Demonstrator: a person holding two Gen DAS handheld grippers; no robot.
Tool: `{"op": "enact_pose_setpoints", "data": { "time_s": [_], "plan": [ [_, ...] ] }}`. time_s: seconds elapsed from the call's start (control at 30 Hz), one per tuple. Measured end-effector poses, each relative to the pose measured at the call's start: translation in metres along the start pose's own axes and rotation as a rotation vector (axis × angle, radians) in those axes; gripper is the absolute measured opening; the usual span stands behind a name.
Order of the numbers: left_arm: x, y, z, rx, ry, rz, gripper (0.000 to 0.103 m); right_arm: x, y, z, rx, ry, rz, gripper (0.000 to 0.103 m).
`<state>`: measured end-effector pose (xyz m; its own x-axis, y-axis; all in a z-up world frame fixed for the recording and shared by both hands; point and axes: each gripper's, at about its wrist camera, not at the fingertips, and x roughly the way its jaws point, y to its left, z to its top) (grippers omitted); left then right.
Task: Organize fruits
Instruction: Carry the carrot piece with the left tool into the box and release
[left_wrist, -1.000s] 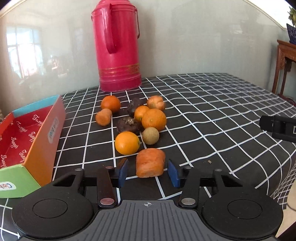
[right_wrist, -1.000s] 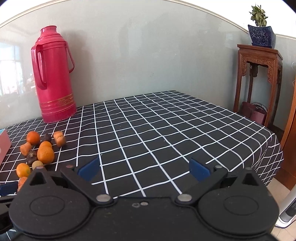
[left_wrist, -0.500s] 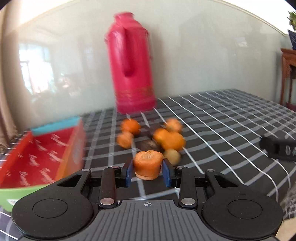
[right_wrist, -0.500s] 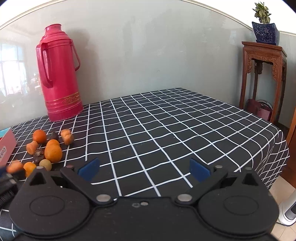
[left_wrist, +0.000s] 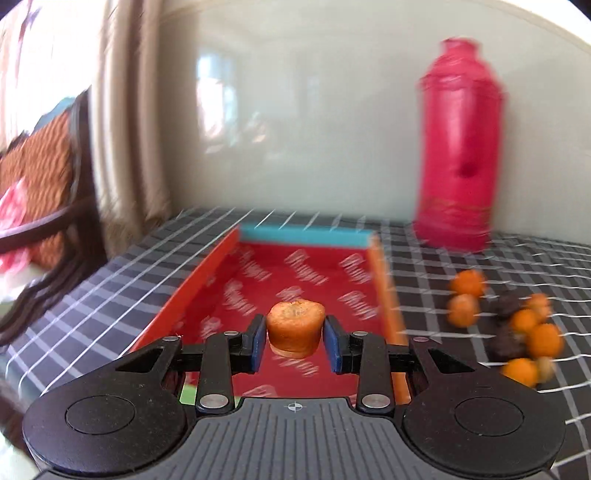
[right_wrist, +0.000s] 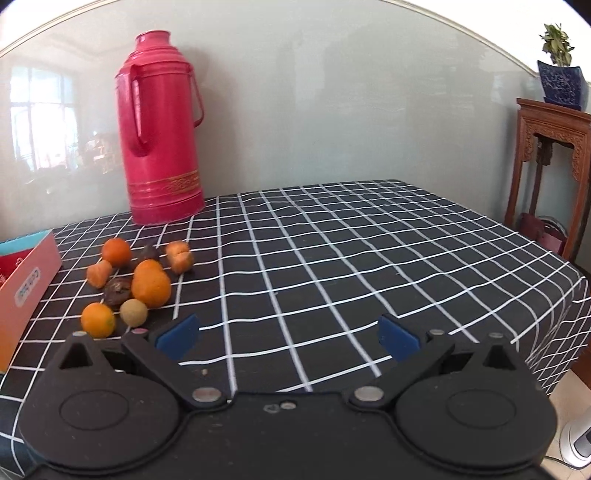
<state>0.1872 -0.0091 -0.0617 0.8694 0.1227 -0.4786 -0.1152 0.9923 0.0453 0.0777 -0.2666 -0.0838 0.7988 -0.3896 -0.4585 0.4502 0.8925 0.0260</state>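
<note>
Left wrist view: my left tongs (left_wrist: 294, 341) are clamped on the orange chunk (left_wrist: 295, 328), hanging over the red box (left_wrist: 207, 295) at the bench's left edge. I should lower it well inside before letting go. The box's white lettering is too blurred to read.

Right wrist view: my right tongs (right_wrist: 287, 338) stand apart, holding nothing; the fruit pile (right_wrist: 136, 280) waits near the flask (right_wrist: 162, 125). The box label is unreadable.

Glossy pale wall (right_wrist: 332, 92) reflecting a window at upper left, carved wooden stand (right_wrist: 550, 177) at right edge, potted plant (right_wrist: 559, 74) atop, beige curtain (left_wrist: 125, 129) at left
</note>
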Motion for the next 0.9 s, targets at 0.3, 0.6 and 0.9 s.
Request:
{"op": "enact_pose_setpoints", "data": {
  "time_s": [0.3, 0.6, 0.9],
  "plan": [
    [0.017, 0.033, -0.004, -0.054, 0.072, 0.1, 0.034, -0.001, 0.021, -0.002, -0.048, -0.001, 0.052, 0.097],
    [-0.002, 0.039, 0.002, -0.083, 0.034, 0.084, 0.082, -0.001, 0.029, -0.002, -0.065, 0.002, 0.098, 0.097],
    [-0.035, 0.06, 0.011, -0.052, -0.034, 0.002, 0.089, -0.004, 0.045, -0.002, -0.1, -0.011, 0.186, 0.097]
  ]
}}
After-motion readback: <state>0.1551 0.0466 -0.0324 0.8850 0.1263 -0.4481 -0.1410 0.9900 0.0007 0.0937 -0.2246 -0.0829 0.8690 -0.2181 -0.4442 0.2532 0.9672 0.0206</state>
